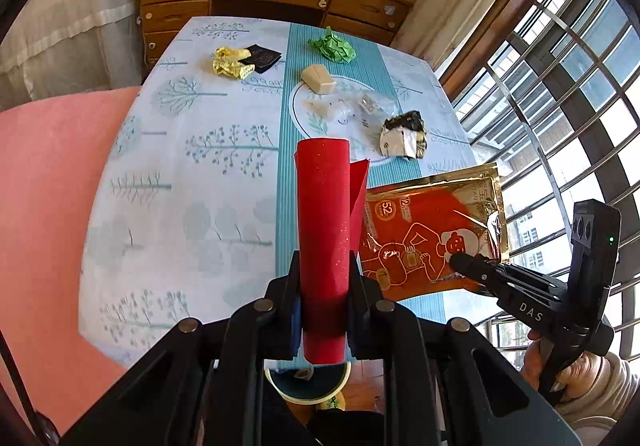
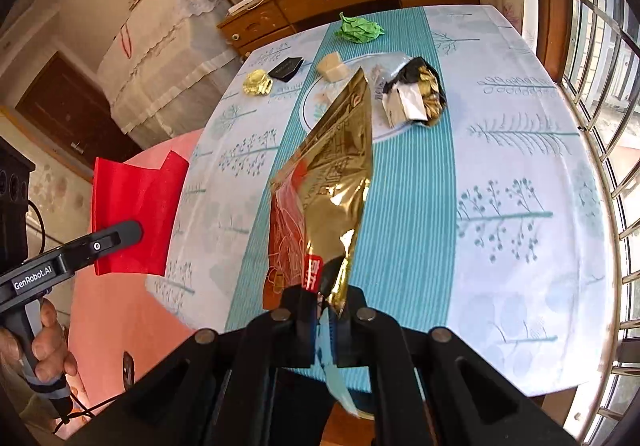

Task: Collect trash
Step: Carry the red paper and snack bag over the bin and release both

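Left tongs (image 1: 324,310) clamped on light, springy red paper roll (image 1: 322,222), right tongs (image 2: 326,310) pinching slippery gold foil pouch (image 2: 332,174) by its crinkly corner; both crush easily.

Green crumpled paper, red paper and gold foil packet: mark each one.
Green crumpled paper (image 1: 333,46): left wrist view, middle of the wad.
Red paper (image 1: 322,230): left wrist view, middle of the curled sheet.
Gold foil packet (image 2: 332,182): right wrist view, gold back face.

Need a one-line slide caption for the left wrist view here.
Left gripper clamps a curled red sheet while the right gripper lifts a gold-and-orange pouch above the littered table.
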Tool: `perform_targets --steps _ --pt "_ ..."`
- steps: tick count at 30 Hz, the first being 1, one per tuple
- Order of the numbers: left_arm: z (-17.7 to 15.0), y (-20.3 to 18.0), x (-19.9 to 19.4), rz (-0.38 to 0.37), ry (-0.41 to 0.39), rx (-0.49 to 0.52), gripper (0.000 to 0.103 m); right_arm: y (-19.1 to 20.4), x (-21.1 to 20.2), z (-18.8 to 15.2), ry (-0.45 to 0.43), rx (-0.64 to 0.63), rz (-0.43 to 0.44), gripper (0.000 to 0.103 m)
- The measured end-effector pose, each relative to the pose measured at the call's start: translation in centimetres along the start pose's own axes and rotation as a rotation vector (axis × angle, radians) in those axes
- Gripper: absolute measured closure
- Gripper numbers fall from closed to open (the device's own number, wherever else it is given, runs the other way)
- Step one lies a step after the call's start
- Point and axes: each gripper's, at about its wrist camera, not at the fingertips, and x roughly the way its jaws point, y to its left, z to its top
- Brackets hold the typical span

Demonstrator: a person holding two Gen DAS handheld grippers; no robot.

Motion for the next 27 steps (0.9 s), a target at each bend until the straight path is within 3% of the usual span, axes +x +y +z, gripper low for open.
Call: perform_targets --steps 4,8,16,21,27 --pt "-6.0 -3.0 -0.2 0.025 0.011 -0.041 0.089 -1.8 -2.6 -4.0 0.020 -0.028 0.017 0.099" --pt "-10.6 -5.7 -0.7 0.058 0.048 -0.016 0.089 -2.6 -4.7 -7.0 0.045 -0.041 0.032 0.099" --pt "-16.6 -7.7 -0.8 0.096 0.121 0.022 0.088 -1.1 -5.7 -12.3 0.102 -0.120 0.017 0.099" --pt "-19.8 -6.3 2.6 0.081 0.184 -0.016 0.088 -0.5 -2.9 -16.4 0.197 -0.149 -0.022 0.099" --pt "-24.4 -3.3 10.2 0.070 0.237 -0.056 0.088 -1.5 5.0 -22.9 0.353 -0.136 -0.098 0.099"
